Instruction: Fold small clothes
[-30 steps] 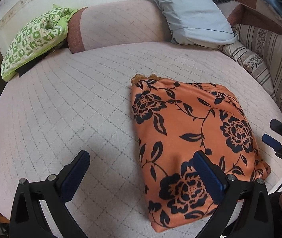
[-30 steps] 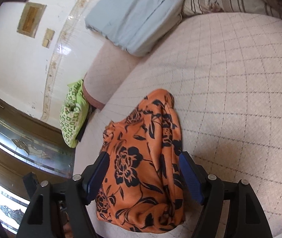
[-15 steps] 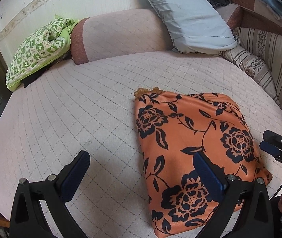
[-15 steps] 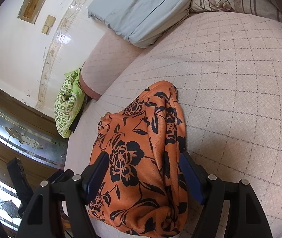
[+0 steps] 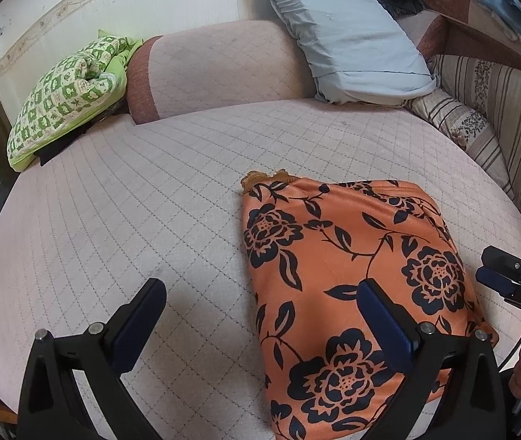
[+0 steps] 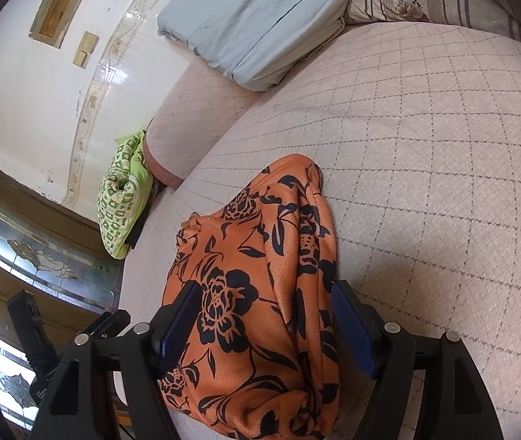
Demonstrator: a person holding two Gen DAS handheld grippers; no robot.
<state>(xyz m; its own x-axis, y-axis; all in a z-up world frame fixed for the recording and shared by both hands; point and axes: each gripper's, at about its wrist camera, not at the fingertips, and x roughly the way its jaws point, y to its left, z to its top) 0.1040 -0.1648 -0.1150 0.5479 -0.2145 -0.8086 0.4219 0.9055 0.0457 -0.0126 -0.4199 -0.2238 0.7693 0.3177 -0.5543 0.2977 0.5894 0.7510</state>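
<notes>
Orange cloth (image 5: 352, 275) w/ black flowers lies on the quilted bed (image 5: 150, 201), near edge, right of centre. Its long axis runs near-to-far. Our right tongs (image 6: 264, 326) sit directly over its near end, cloth betw. the pads but not pinched. Left tongs (image 5: 260, 322) hang at its left edge, mostly over bare bed; both sets stand apart, holding nothing. Right hand's nearer, we'd say. Cloth looks already doubled over, puffy, w/ rumpled folds on the right side.
</notes>
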